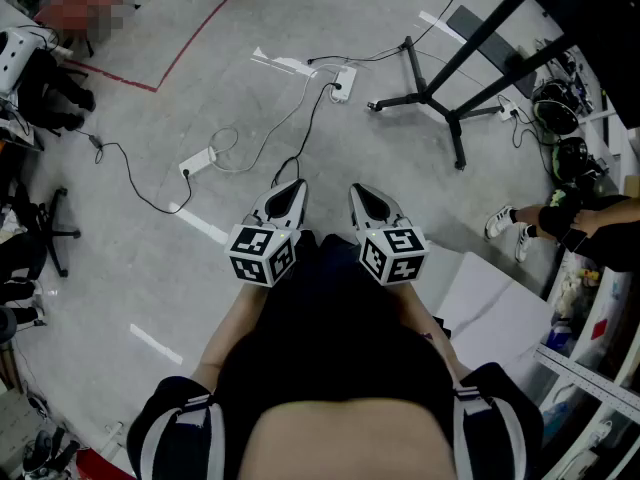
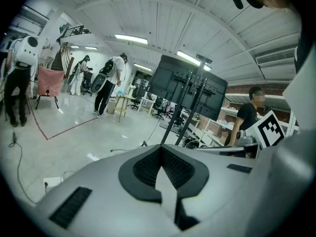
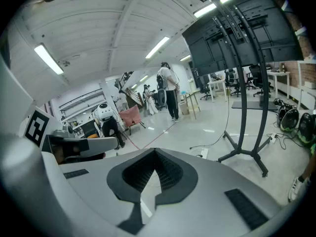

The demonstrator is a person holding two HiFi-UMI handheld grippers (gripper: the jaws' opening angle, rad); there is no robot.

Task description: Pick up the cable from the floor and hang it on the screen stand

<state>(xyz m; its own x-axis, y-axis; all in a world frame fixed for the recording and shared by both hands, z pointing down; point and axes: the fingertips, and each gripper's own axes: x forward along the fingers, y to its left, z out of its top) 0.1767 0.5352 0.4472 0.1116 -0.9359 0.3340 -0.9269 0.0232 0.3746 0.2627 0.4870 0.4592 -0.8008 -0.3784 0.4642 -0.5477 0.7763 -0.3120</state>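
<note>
A black cable (image 1: 306,133) runs across the grey floor from a white power strip (image 1: 343,82) towards me. It lies ahead of both grippers and apart from them. A second white power strip (image 1: 197,161) with a looped white cord lies to the left. The black screen stand (image 1: 432,96) rises at the upper right; in the right gripper view the screen stand (image 3: 243,107) carries dark screens. My left gripper (image 1: 290,190) and right gripper (image 1: 366,196) are held side by side close to my body. The left gripper (image 2: 160,152) and the right gripper (image 3: 154,155) both have their jaws together with nothing between them.
A person in white shoes (image 1: 506,221) stands at the right near shelves. A black office chair (image 1: 45,230) is at the left. A red tape line (image 1: 190,43) crosses the far floor. A white board (image 1: 495,308) lies by my right side. Other people (image 2: 109,85) stand farther off.
</note>
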